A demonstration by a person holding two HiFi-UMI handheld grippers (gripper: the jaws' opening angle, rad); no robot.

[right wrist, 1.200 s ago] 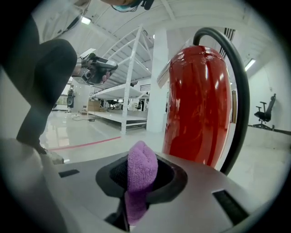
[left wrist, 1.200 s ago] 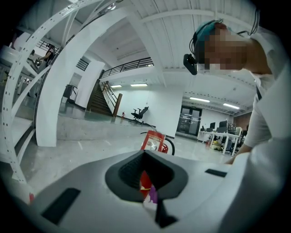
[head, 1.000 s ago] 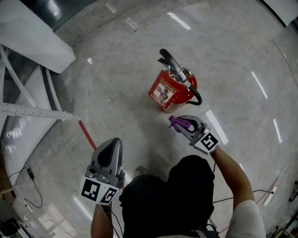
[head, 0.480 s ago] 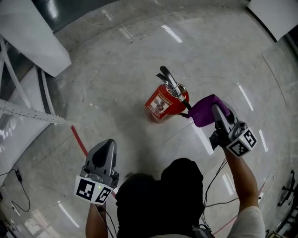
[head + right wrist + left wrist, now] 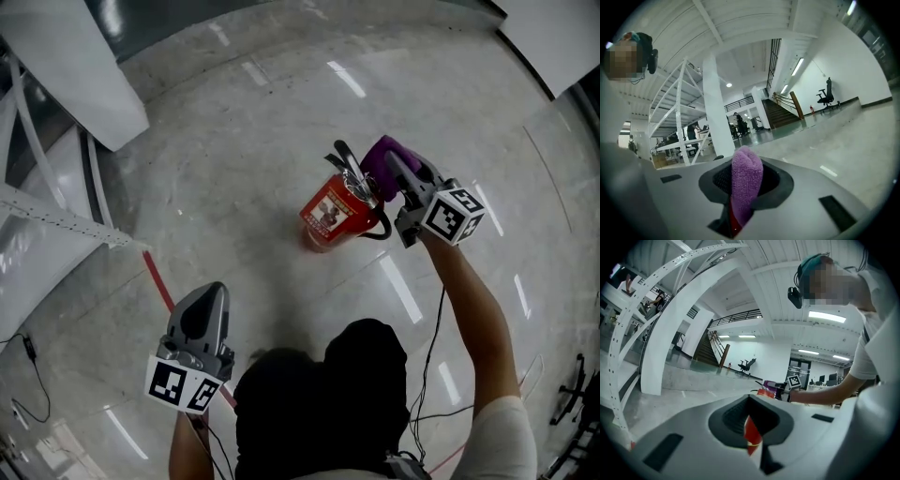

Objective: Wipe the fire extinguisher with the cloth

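Extinguisher (image 5: 336,212): red metal cylinder with a printed label, standing on the floor (image 5: 234,178) ahead of the person; black levers and a curved black hose (image 5: 382,225) at its top; it also shows small and far off in the left gripper view (image 5: 765,391).

Cloth (image 5: 379,157): purple, looped terry pile, bunched into a rounded fold; it sits at the lever head of the extinguisher; actual contact cannot be made out.

Right gripper (image 5: 392,171): grey moulded plastic, arm stretched forward; jaws pinch the cloth, which bulges out past the tips in a soft lobe in the right gripper view (image 5: 746,180).

Left gripper (image 5: 207,294): same grey shell, held low and near the body, well apart from the extinguisher; jaws pressed together with nothing between them (image 5: 752,439).

Floor: polished pale stone, glossy with streaks of reflected light; a thin red line (image 5: 157,281) runs across it near the left gripper; flat white panels (image 5: 75,66) at the upper left.
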